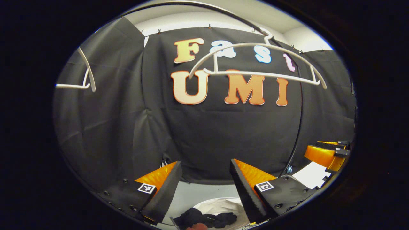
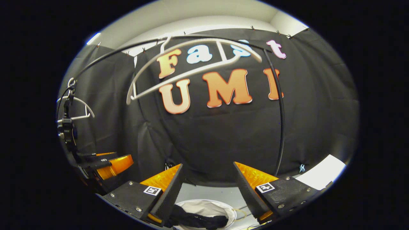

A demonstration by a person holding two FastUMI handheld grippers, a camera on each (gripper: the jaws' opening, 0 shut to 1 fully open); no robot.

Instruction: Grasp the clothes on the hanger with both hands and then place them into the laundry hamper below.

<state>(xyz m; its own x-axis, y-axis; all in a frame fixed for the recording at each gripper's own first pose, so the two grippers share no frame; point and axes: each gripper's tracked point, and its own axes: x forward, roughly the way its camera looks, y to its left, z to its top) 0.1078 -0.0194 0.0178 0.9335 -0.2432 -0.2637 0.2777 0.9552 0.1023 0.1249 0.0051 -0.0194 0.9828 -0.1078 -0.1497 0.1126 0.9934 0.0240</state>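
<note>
Both grippers spread wide, nothing between the fingers. Left gripper at bottom centre of the left gripper view, orange-and-black fingers well apart, aimed at the black booth wall. Right gripper likewise at bottom centre of the right gripper view, also wide and empty. White hanger hangs bare in the upper middle of the left gripper view, on a thin dark rail arcing across the top; no garment on it. A second white hanger at upper left, also bare. In the right gripper view the same main hanger sits upper centre, tilted. Dark clothes lie at the bottom edge of the left gripper view, between the fingers, inside the white-lined laundry hamper; in the right gripper view they show as a black heap against the hamper's pale liner. Judgement: the task looks essentially finished — garment off the hanger and down in the hamper, both tools let go. Left, at most, pulling the grippers clear; whether the clothes are fully inside the rim cannot be told, since the bottom edge cuts the hamper off.
</note>
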